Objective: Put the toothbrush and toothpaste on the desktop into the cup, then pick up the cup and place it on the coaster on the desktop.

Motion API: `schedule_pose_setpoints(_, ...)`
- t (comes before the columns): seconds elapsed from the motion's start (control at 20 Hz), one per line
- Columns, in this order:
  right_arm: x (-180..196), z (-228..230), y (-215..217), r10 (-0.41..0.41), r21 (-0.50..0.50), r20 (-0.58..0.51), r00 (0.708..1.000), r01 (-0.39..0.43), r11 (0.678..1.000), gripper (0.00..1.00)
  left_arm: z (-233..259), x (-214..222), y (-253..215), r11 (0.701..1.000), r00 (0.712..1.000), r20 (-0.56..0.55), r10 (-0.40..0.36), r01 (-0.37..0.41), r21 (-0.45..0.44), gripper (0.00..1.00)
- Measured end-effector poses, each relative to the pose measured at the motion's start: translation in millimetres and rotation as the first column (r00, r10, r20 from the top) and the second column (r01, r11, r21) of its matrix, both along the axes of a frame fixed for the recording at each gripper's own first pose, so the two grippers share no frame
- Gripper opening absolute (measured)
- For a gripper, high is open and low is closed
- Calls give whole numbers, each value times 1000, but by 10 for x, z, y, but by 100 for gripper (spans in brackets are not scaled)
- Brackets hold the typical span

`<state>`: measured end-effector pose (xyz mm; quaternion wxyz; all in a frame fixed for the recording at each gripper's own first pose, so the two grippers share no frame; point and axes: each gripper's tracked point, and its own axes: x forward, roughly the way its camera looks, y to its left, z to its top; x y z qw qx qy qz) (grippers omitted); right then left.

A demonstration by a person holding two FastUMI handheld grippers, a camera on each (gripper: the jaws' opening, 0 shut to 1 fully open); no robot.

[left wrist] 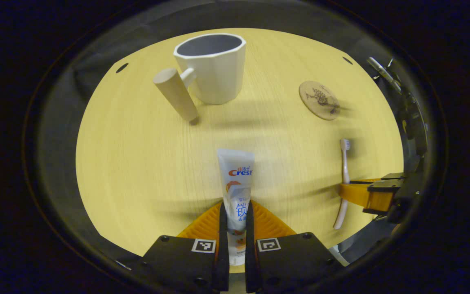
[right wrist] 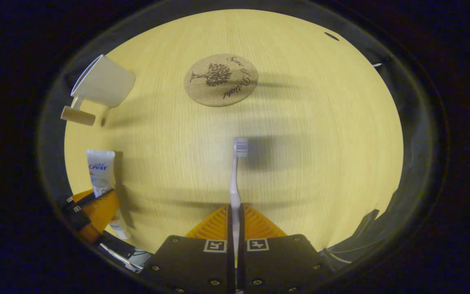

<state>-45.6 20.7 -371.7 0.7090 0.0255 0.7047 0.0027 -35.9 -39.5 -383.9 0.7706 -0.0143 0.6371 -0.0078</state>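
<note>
My left gripper (left wrist: 235, 222) clamped on white printed toothpaste tube (left wrist: 237, 192); my right gripper (right wrist: 235, 220) clamped on white slim plastic toothbrush (right wrist: 236, 175); both above pale wooden desktop (right wrist: 308, 134).

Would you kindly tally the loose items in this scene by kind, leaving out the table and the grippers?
Cup: 1
Coaster: 1
Toothpaste tube: 1
Toothbrush: 1
Total: 4
</note>
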Motion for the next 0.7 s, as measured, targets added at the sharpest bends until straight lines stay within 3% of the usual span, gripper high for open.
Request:
schedule_pose_setpoints(0.4, 3, -8, 2, 2, 6, -2, 1000, -2, 1000, 3, 1118, 780, -93, 998, 980, 200, -10, 22, -55, 22)
schedule_pose_setpoints(0.7, 2, -11, 2, 2, 4, -1, 1000, -2, 1000, 3, 1607, 1558, 97, 999, 943, 332, -33, 35, 1, 23)
